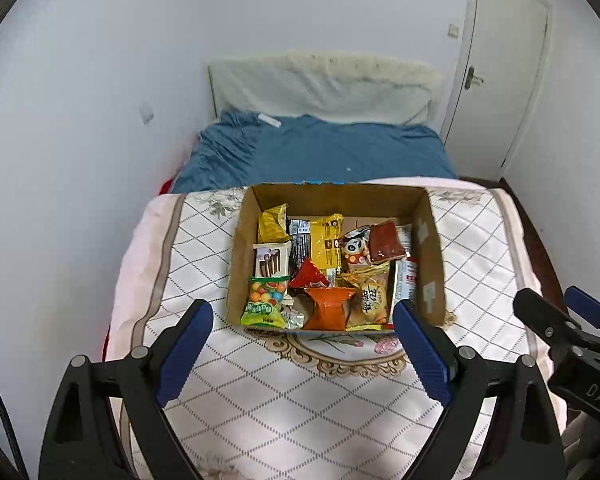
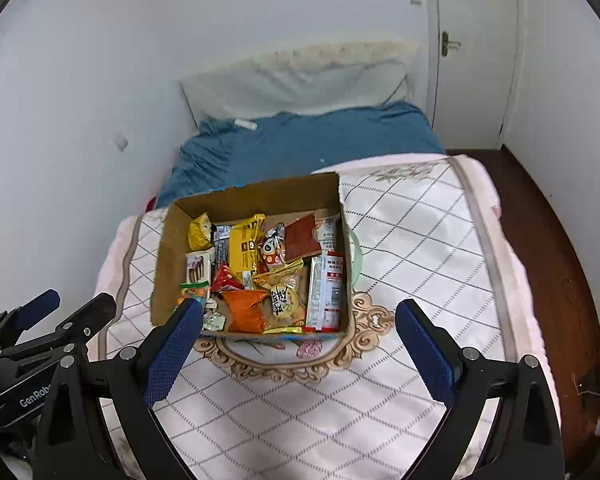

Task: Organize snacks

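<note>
A: Closest to us, the left gripper (image 1: 303,354), black frame with blue ribbed pads, jaws spread wide and nothing between them. It hangs over the quilt, clear of everything.

B: And the right gripper (image 2: 299,354), same black-and-blue build, is released too, empty, pads apart. In the left wrist view you catch it at about four o'clock, off the bed's edge.

A: Under both lies the pale pink quilted bedspread (image 1: 284,408) with its diamond stitching and a gold floral medallion (image 1: 340,354).

B: Straight ahead at twelve o'clock sits the open brown cardboard box (image 1: 430,248), resting on that medallion's far edge. All the snacks I can see are inside it.

A: Run me through them!

B: Near-left corner, seven o'clock within the box, a green bag of coloured candy balls (image 1: 265,302). Just beside it, at six, an orange crinkled packet (image 1: 330,307). Then a clear bag of pale biscuits (image 1: 370,300) toward five.

A: Middle of the box, a long yellow wrapper (image 1: 326,242), and a little red foil packet (image 1: 308,275) below it.

B: At eleven, a small yellow pouch (image 1: 273,222); at one, a dark red flat packet (image 1: 386,242) next to a panda-print sweet (image 1: 355,250).

A: Beyond the box, a rumpled blue sheet (image 1: 320,152), then a white pillow (image 1: 324,88) against the wall.

B: White door (image 1: 500,64) up at two o'clock, shut.
</note>
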